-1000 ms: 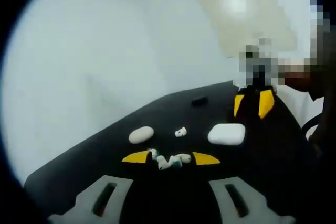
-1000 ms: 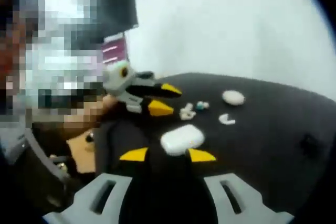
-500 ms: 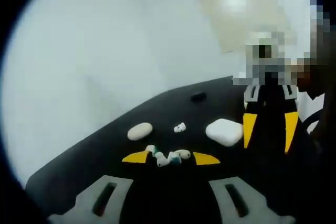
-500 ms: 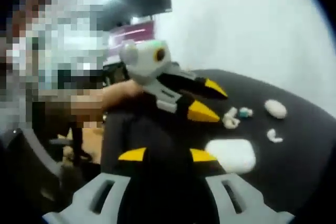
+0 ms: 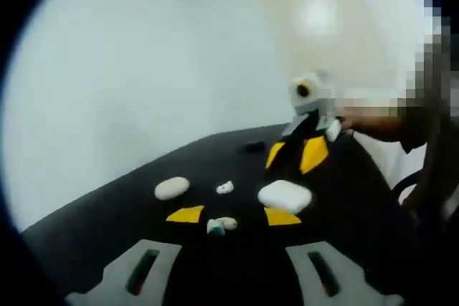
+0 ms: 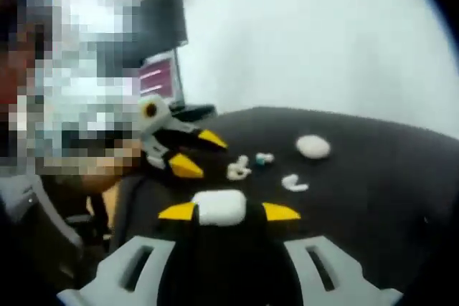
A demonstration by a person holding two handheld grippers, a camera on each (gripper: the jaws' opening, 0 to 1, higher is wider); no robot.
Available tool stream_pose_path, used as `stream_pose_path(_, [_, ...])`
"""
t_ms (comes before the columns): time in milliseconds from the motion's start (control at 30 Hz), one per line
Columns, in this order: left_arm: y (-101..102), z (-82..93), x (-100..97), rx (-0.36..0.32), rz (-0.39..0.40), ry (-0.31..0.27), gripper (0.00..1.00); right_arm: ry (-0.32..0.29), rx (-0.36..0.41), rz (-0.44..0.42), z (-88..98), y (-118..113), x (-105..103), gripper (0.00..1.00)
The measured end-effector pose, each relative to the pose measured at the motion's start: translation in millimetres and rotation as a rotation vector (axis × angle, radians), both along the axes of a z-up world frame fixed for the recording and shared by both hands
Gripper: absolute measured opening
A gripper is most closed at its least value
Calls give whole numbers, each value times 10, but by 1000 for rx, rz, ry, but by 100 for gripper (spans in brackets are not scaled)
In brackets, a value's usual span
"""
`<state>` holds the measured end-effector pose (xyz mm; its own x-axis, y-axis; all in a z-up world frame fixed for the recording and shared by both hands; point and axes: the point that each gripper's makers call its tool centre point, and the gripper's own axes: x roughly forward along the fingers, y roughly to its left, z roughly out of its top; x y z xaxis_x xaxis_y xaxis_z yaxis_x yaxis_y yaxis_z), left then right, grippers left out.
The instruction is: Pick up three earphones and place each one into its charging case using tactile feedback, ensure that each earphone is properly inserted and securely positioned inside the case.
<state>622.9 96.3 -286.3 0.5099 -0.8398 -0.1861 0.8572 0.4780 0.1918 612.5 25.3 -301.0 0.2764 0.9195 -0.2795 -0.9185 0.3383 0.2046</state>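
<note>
The step in hand looks like the opening one: reaching for a charging case before any earphone goes in. In the right gripper view the right hand-held gripper (image 6: 228, 211) has its yellow-tipped jaws spread, one on each side of a white charging case (image 6: 219, 206) lying on the dark bench (image 6: 373, 177); the jaws seem just beside the case rather than pressing it, though blur makes contact hard to judge. The left hand-held gripper (image 5: 233, 215) is also spread, and between its tips, a little beyond them, lie two small earphones (image 5: 220, 225), one with a teal end. A third earphone (image 5: 225, 188) rests further off, with a second white oval case (image 5: 171, 188) to its left (its lid looks shut, but I cannot be sure).

No earphone sits in a case yet, so the task is barely begun. The next move calls for the right jaws to squeeze gently on the case and steady it, while the left jaws come down over one earphone of the close pair without nudging its neighbour.
</note>
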Motion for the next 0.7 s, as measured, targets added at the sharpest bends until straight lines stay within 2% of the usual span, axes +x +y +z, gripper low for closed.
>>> stream_pose_path(67, [-69, -31, -79, 3, -47, 19, 30, 4, -2, 13, -52, 44, 9, 40])
stream_pose_path(133, [-131, -81, -150, 23, -88, 28, 33, -21, -23, 34, -97, 92, 1, 44])
stream_pose_path(233, [-163, -175, -163, 70, -98, 29, 33, -39, -28, 50, -118, 153, -10, 45])
stream_pose_path(333, [-195, -222, -179, 84, -103, 32, 34, -19, -12, 57, -107, 198, -56, 45])
stream_pose_path(400, [-181, -233, -151, 93, -94, 19, 31, -7, -16, 72, -97, 210, -145, 47])
stream_pose_path(500, [-58, -202, -23, 100, -26, 20, 29, -7, -34, 86, -106, 172, -277, 48])
stream_pose_path(567, [-1, -190, 48, 111, 15, -7, 25, 2, -37, 101, -115, 148, -351, 48])
stream_pose_path(700, [3, -157, 45, 90, 17, 1, 25, 24, -29, 139, -118, 137, -512, 47])
